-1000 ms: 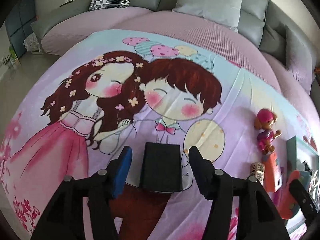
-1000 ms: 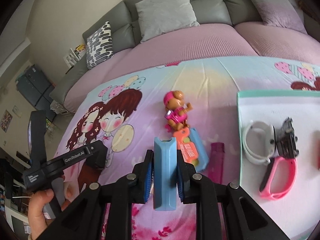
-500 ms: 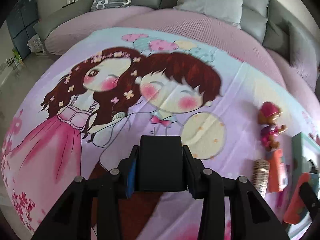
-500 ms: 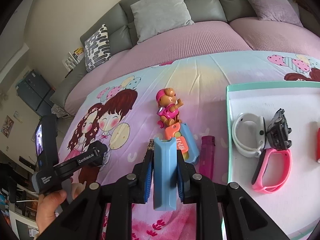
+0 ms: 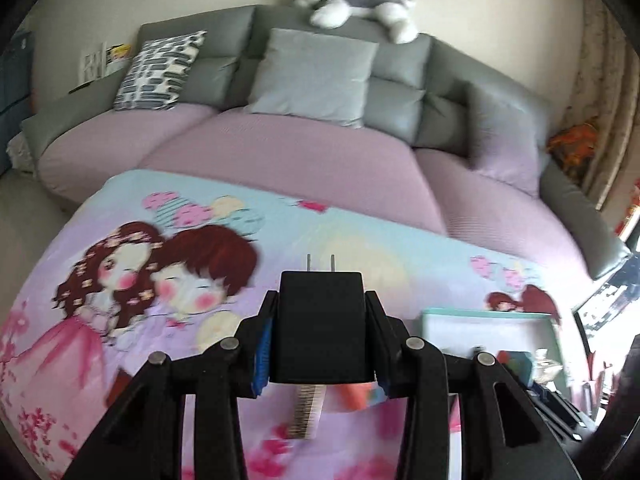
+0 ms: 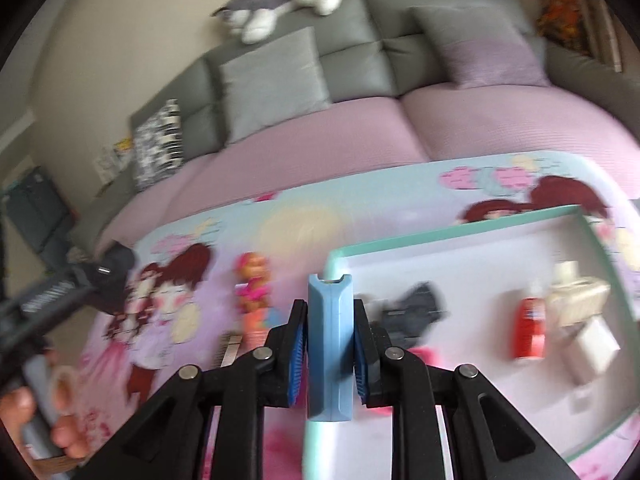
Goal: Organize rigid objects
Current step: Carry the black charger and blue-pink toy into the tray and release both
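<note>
My left gripper point(image 5: 322, 344) is shut on a black plug adapter point(image 5: 322, 324), prongs forward, lifted above the cartoon blanket point(image 5: 120, 320). My right gripper point(image 6: 330, 344) is shut on a blue rectangular case point(image 6: 330, 344), held over the left edge of the white tray with a teal rim point(image 6: 440, 226). The tray also shows at the right of the left wrist view point(image 5: 486, 314). In the tray lie a black clip point(image 6: 412, 312), a red bottle point(image 6: 530, 330) and beige items point(image 6: 580, 304). A toy dog figure point(image 6: 252, 284) lies on the blanket left of the tray.
A small comb point(image 5: 306, 410) and an orange item point(image 5: 354, 396) lie on the blanket under the left gripper. The left gripper and the hand holding it point(image 6: 60, 412) appear at the left of the right wrist view. A grey sofa point(image 5: 400, 76) with cushions and a plush husky point(image 5: 352, 4) stands behind.
The left gripper closed on the black adapter, lifted it and swung right toward the tray. The right gripper carried the blue case right, now over the tray's left edge.
</note>
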